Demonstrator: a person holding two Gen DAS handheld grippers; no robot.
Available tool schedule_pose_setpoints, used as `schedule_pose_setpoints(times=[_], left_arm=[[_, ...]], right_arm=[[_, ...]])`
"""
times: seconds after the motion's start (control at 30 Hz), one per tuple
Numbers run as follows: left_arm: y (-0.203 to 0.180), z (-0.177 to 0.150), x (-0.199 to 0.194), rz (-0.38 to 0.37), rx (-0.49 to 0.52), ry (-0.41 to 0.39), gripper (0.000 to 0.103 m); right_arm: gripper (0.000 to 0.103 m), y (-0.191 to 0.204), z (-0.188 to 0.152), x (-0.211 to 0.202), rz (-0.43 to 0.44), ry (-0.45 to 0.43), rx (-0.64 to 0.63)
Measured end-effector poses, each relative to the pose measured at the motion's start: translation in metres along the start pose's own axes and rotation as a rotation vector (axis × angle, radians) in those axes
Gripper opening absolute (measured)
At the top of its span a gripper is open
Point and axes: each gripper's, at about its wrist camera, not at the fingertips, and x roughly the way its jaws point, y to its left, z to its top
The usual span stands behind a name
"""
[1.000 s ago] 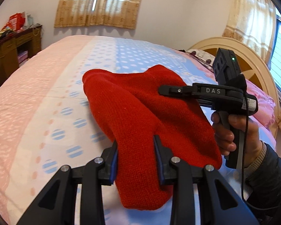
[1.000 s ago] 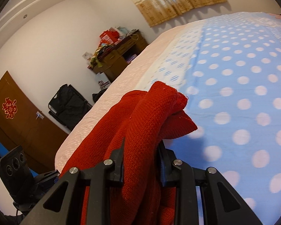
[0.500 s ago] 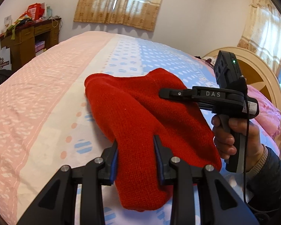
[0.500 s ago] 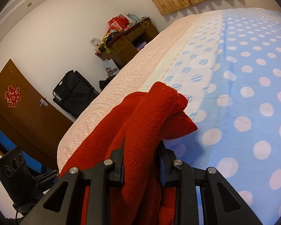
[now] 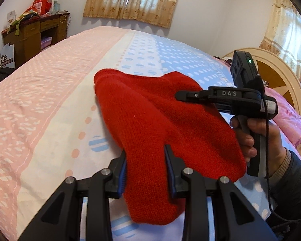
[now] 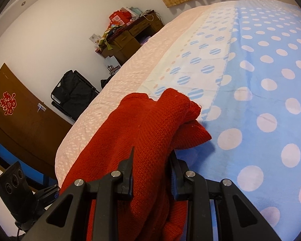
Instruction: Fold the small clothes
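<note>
Above the bed (image 5: 49, 104), I have a red knitted garment (image 5: 150, 116) held up between my two tools, its cloth hanging in folds over the pink, white and blue dotted cover. My left gripper (image 5: 146, 160) is clamped on one edge of the knit, with the fabric bunched between the blue-padded fingers (image 5: 123, 172) and a loose flap drooping below them. In the left wrist view I see my right gripper (image 5: 178, 96) from the side, off to the right, its dark fingers reaching into the far edge of the garment while my right hand (image 5: 257, 138) grips the handle. From the right wrist view that gripper (image 6: 151, 160) is closed on a thick wad of the red knit (image 6: 150, 132), which rises ahead of the fingers and spills down on both sides. At the lower left of that view sits the body of my left tool (image 6: 13, 188). Beyond the bed I see a wooden desk (image 6: 128, 38) piled with things, a black bag (image 6: 74, 92) against the wall, a brown door (image 6: 19, 120), and curtains (image 5: 134, 2) over the window. A rounded headboard (image 5: 281, 76) stands at the right.
</note>
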Motion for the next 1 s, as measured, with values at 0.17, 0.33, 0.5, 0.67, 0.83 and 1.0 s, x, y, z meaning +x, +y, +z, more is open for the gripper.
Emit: schedule_pose_setpoints(times=[0.17,0.33,0.5,0.67,0.83,1.0], left_arm=[[0.003,-0.005,0.003,0.006,-0.005,0.003,0.036],[0.002,-0.006,0.004,0.022,0.005,0.003,0.044],[0.005,-0.008,0.007,0.029,0.002,0.005,0.048],[0.0,-0.003,-0.004,0.053,0.034,-0.035,0.051],[0.007,0.004,-0.018,0.084,0.008,-0.1,0.068],[0.025,-0.002,-0.004,0.106,-0.039,-0.067,0.074]], right_arm=[[0.028,-0.003,-0.003,0.003,-0.019,0.013,0.002],[0.029,-0.007,-0.006,0.008,-0.058,0.031,0.004],[0.031,-0.01,-0.008,0.012,-0.094,0.038,-0.01],[0.037,-0.005,-0.01,0.004,-0.137,0.013,-0.026],[0.037,0.012,-0.01,-0.023,-0.16,-0.075,-0.054],[0.041,0.045,-0.028,-0.052,-0.063,-0.15,-0.104]])
